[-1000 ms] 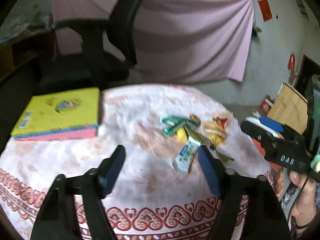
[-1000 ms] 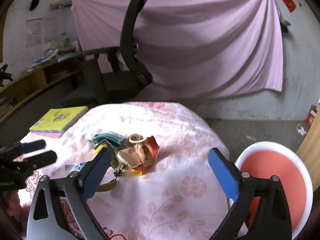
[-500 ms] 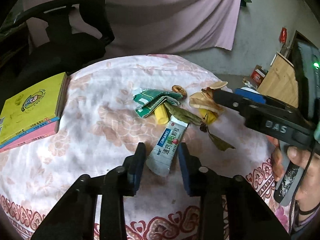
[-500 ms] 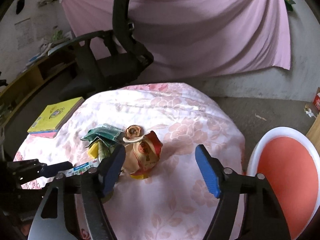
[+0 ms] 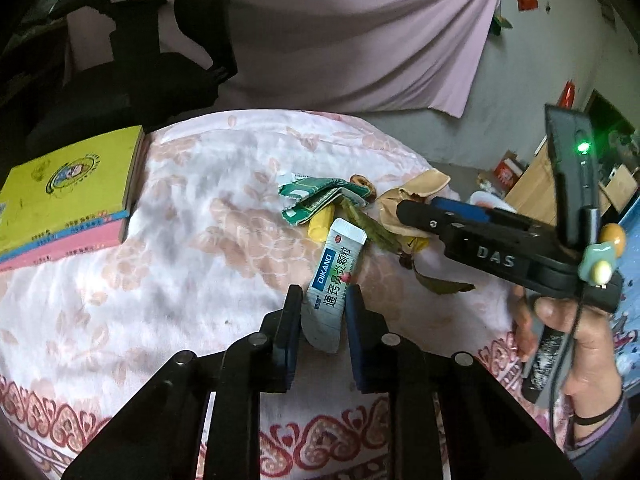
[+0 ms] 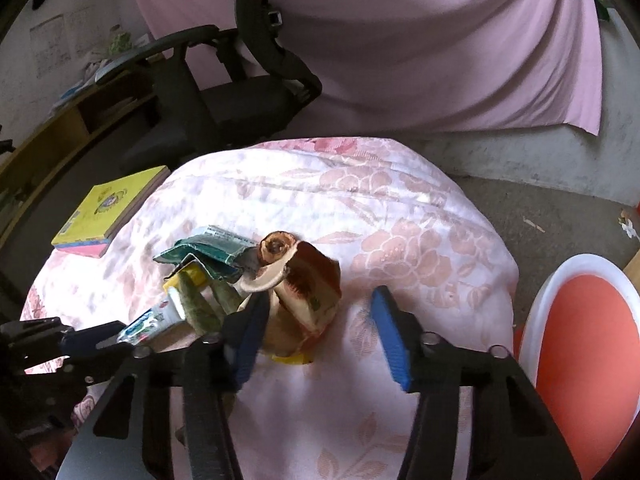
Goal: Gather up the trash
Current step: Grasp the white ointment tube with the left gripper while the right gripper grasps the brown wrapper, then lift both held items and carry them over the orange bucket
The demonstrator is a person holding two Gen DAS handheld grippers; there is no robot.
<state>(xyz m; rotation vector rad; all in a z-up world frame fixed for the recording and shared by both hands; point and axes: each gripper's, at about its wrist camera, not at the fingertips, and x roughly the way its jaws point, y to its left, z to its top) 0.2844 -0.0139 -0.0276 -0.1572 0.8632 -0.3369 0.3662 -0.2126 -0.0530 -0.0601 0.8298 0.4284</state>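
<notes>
A small heap of trash lies on the round table with the floral cloth (image 5: pixel 180 264). A white sachet (image 5: pixel 334 276) with blue and green print points toward me. My left gripper (image 5: pixel 323 320) has its jaws closing on the sachet's near end, and both pads touch its sides. Beyond it lie green wrappers (image 5: pixel 316 196), a yellow scrap (image 5: pixel 320 226) and a dry leaf (image 5: pixel 372 228). My right gripper (image 6: pixel 320 332) is closing around a crumpled red and tan wrapper (image 6: pixel 310 288). Its left pad touches the wrapper and its right pad stands apart.
A stack of yellow and pink books (image 5: pixel 68 188) lies on the table's left side. A black office chair (image 6: pixel 240 96) stands behind the table. A red and white round tub (image 6: pixel 584 344) sits on the floor to the right. A hand (image 5: pixel 576 332) holds the right gripper.
Both grippers came down and closer to the heap while their jaws narrowed. The left jaws went from wide apart to closed around the sachet's end. The right jaws now straddle the red wrapper.
</notes>
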